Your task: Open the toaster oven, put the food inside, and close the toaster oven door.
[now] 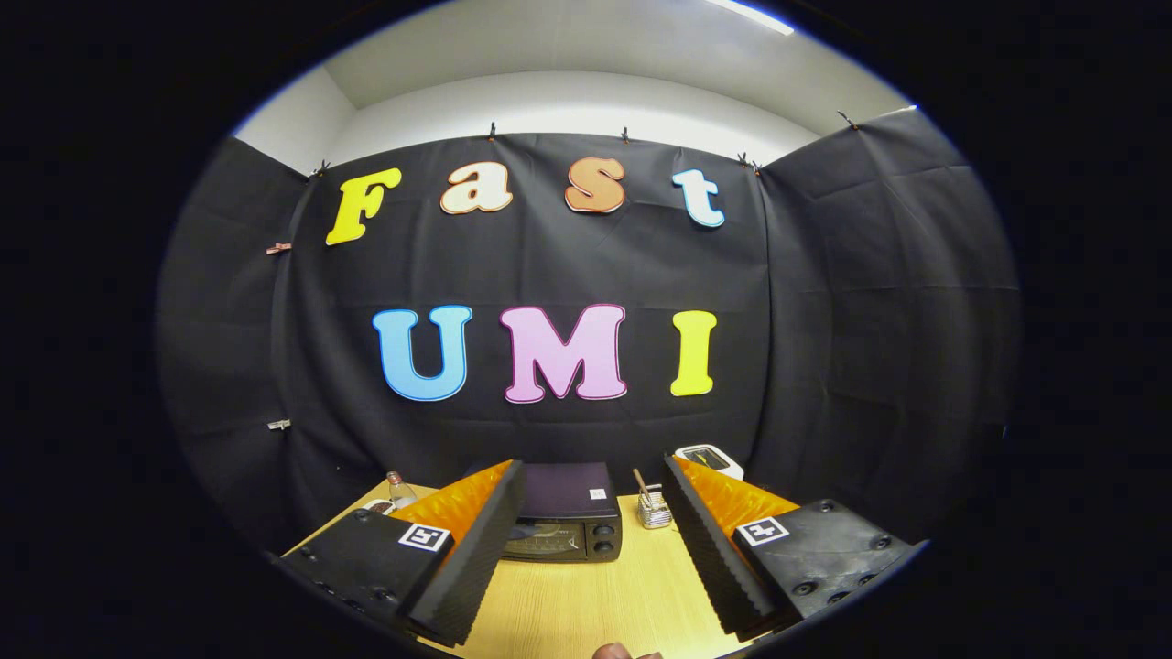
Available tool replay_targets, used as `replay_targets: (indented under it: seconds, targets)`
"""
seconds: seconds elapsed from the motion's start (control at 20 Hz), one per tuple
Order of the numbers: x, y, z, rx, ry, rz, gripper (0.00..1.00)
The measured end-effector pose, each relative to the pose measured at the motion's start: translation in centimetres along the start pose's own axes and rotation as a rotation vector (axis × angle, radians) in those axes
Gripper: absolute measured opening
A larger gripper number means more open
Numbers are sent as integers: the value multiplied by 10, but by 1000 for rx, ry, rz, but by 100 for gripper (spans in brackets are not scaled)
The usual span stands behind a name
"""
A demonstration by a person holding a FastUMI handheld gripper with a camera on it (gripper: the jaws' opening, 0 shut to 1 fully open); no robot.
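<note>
A handheld gripper [593,540] looks forward over a pale wooden table [586,604], its 2 fingers spread wide apart with nothing between them. Beyond the fingertips, at the far side of the table against the black cloth wall, sits a small dark toaster oven [565,522]; its door looks shut, with 2 knobs on its right. To the right of the oven stands a small container with a stick in it [653,508], and further right, near the wall, a white device [709,459]. To the far left is a small clear bottle [398,490]. A rounded brownish shape [615,652], perhaps food or a fingertip, peeks in at the near table edge; it is cut off and cannot be identified. The oven's left part is hidden behind the left finger, and its inside cannot be seen. The closed door fits either stage: food yet to go in, or food already shut inside.
</note>
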State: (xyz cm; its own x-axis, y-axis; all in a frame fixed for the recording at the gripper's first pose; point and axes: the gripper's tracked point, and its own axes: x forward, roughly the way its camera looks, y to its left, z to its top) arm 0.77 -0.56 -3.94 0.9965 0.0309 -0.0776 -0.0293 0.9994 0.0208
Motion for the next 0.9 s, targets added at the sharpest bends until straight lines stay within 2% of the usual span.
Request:
replay_targets:
  seconds: [0.9]
  targets:
    - [30,-25,-10,-4,-15,-6,97]
